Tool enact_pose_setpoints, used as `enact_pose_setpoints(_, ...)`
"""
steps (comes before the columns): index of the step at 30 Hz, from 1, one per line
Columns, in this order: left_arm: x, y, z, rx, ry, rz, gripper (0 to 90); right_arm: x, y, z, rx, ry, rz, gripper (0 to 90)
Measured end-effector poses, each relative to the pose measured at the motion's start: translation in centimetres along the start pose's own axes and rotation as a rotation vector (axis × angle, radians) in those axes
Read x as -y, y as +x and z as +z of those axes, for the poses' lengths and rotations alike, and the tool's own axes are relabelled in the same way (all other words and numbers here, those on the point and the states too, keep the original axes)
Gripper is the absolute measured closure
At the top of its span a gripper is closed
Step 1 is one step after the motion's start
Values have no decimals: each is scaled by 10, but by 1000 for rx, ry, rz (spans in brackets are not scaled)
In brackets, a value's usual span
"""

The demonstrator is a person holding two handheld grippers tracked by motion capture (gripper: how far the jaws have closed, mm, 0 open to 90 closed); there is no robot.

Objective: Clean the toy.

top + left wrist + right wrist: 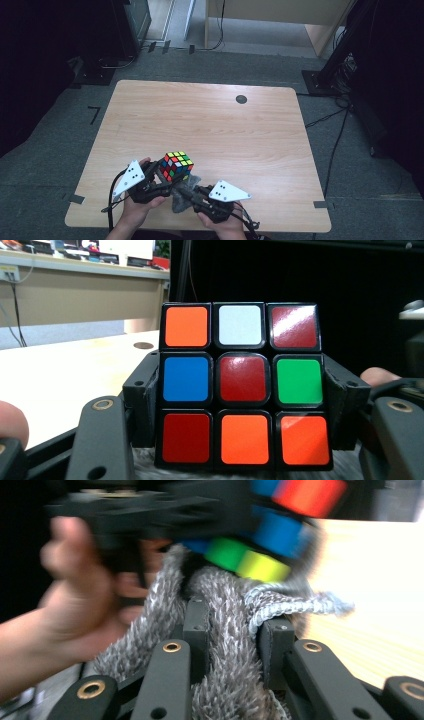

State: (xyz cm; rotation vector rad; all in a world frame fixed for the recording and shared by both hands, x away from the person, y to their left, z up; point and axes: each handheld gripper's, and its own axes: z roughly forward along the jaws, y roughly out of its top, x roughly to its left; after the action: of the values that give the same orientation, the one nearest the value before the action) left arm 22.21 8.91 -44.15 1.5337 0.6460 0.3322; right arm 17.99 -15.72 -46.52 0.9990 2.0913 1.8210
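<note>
The left gripper [159, 175] clamps the puzzle cube [177, 166] by its sides while the right gripper [231, 625], pinching a grey cloth [225, 645], should wipe beneath the cube with light, even strokes.

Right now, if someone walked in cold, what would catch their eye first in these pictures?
The bright puzzle cube near the table's front edge, clamped at its sides by the left gripper. Just below it, the right gripper is shut on a fuzzy grey cloth pressed up against the cube's underside.
</note>
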Motion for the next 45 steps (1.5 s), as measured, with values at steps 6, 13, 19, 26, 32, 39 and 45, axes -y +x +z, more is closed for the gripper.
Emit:
enact_pose_setpoints(6,0,2,0,1,0,-16,342,1,-5,-1,-45,15,-2,713)
enact_pose_setpoints(13,3,-3,3,5,21,15,342,-1,11,4,-66,15,-52,715)
enact_pose_setpoints(19,-2,5,-3,-17,2,0,342,-1,-26,-14,94,-26,67,717)
enact_pose_setpoints(26,-2,10,-4,-24,-4,-22,342,-4,-68,-40,353,-10,43,699)
enact_pose_setpoints(32,-1,9,-2,-19,6,-17,342,5,-100,-55,524,45,71,698)
enact_pose_setpoints(39,1,9,-1,-18,18,-11,342,16,-116,-53,615,100,37,685)
enact_pose_setpoints(45,1,11,-1,-20,20,-17,342,23,-120,-47,631,143,22,678)
